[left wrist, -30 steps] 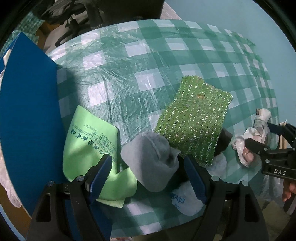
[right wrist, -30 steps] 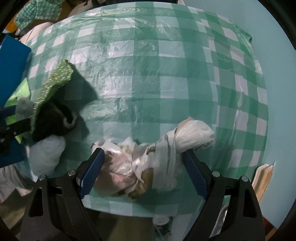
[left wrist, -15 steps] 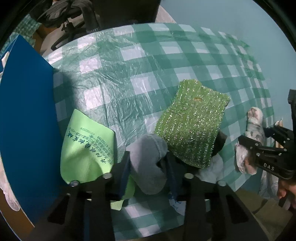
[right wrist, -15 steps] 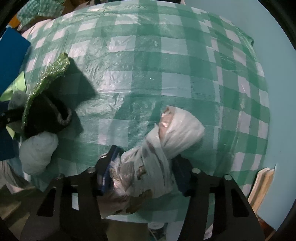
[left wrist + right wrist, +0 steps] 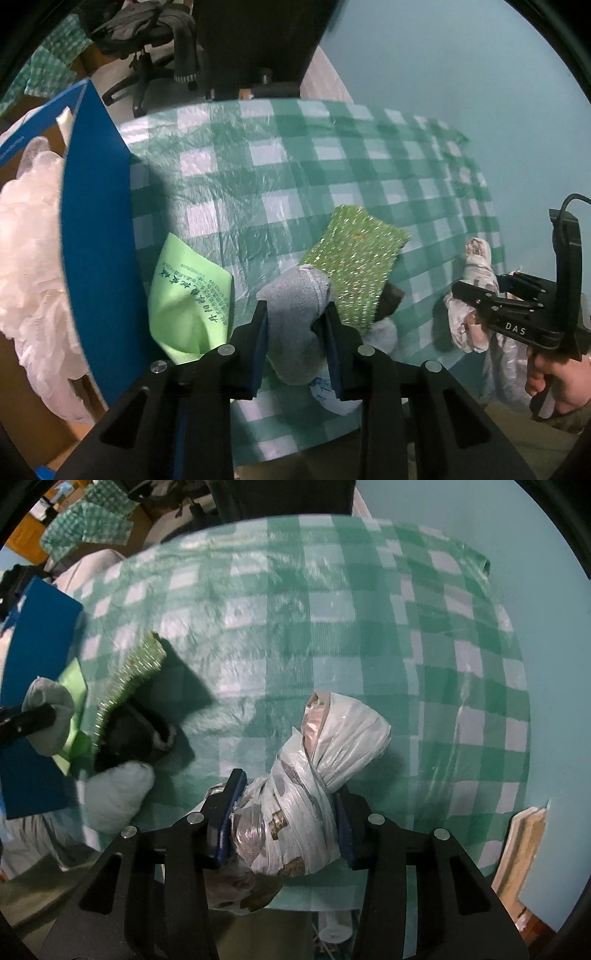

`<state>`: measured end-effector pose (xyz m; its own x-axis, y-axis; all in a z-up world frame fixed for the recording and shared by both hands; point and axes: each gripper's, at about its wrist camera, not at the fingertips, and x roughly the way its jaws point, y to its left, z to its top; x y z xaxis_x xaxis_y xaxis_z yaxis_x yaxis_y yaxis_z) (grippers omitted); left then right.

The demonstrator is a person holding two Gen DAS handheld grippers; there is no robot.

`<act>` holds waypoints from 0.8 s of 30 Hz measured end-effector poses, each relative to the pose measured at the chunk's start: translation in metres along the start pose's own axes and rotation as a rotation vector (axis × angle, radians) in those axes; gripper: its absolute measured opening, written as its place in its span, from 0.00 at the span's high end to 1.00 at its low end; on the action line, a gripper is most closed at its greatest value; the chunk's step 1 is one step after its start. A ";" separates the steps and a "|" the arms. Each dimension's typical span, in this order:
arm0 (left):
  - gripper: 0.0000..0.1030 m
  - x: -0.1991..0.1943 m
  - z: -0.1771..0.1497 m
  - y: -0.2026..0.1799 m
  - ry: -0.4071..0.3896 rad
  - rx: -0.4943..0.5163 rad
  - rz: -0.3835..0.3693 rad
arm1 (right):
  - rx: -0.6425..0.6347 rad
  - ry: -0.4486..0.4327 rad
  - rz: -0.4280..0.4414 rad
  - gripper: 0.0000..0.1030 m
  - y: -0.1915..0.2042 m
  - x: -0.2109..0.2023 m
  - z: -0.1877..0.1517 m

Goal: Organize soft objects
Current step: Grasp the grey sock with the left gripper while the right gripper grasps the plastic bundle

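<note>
A soft grey cloth (image 5: 295,321), bunched and fuzzy, sits pinched in the left gripper (image 5: 295,332), whose jaws have just closed on it. The right gripper (image 5: 286,812), likewise just closing, clamps a knotted white plastic bag (image 5: 317,775) above the checked tablecloth (image 5: 332,627).

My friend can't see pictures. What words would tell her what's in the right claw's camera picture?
The right claw squeezes a knotted white plastic bag bundle over a table with a green-and-white checked cloth. At the left edge, the left claw grips a grey sock beside a sparkly green pad and a blue box.
</note>
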<state>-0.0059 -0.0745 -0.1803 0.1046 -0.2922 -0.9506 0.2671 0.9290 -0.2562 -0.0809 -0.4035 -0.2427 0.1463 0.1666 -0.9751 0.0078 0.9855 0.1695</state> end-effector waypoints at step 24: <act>0.74 -0.077 0.009 -0.027 -0.130 0.044 0.022 | -0.121 -0.125 0.043 0.58 0.050 -0.084 0.040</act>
<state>-0.0122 -0.0788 -0.0985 0.2337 -0.3017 -0.9243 0.3052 0.9254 -0.2249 -0.0532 -0.3693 -0.1464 0.2657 0.2107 -0.9407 -0.1190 0.9755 0.1849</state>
